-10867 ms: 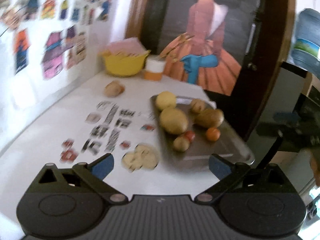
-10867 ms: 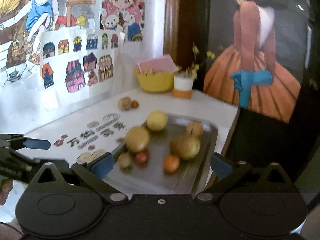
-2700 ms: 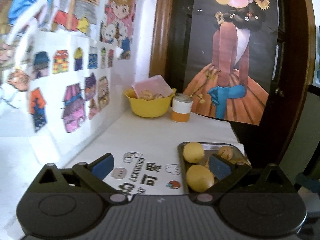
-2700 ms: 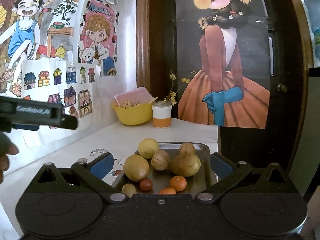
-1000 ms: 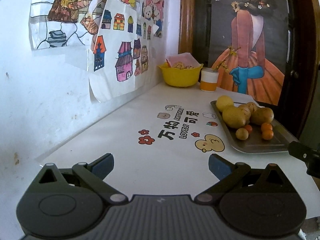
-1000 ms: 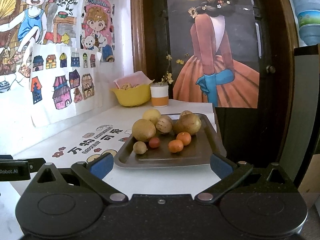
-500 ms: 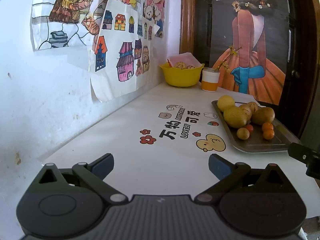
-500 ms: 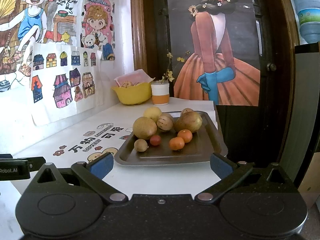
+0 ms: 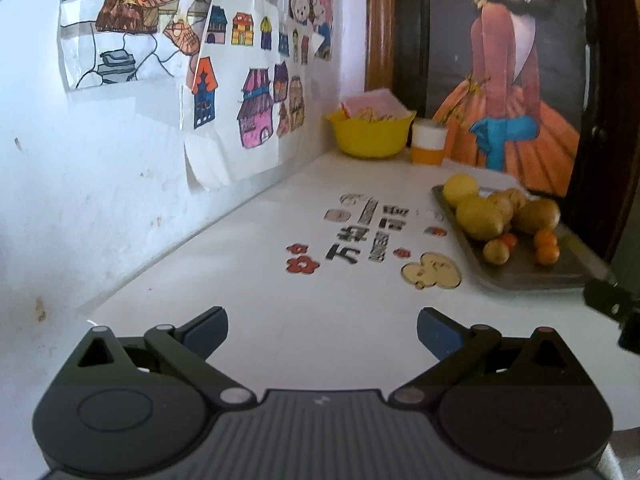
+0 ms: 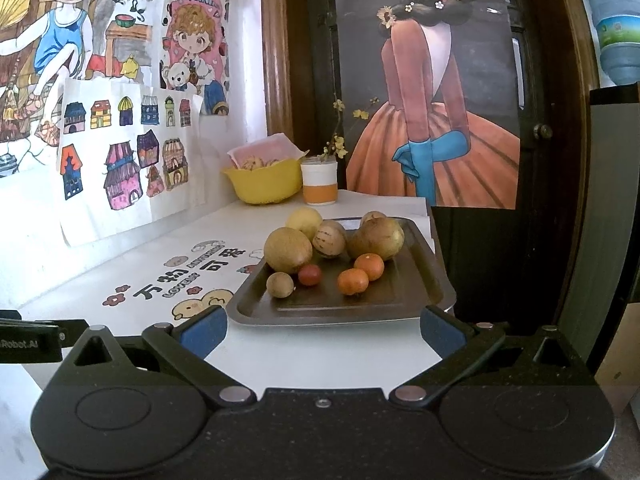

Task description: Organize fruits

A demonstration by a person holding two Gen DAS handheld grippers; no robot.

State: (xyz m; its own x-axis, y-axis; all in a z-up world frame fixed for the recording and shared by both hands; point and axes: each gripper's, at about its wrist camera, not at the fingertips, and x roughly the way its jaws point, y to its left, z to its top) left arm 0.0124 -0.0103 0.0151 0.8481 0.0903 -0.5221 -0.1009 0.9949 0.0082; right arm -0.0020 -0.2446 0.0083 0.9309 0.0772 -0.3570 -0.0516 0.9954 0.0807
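Resting on the tray [image 10: 420,280] at twelve o'clock, all fruit [image 10: 352,281] looks gathered; both grippers, left gripper [image 9: 322,332] and right gripper [image 10: 323,330], hold jaws apart, empty, best kept clear.

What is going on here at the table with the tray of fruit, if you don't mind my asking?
A person holds a two-finger gripper in each hand. The left gripper and the right gripper are both open and empty, back from the dark metal tray on the white table. The tray holds all the loose fruit: yellow and brownish round ones, two small orange tangerines and a small red fruit. Nothing is being gripped.
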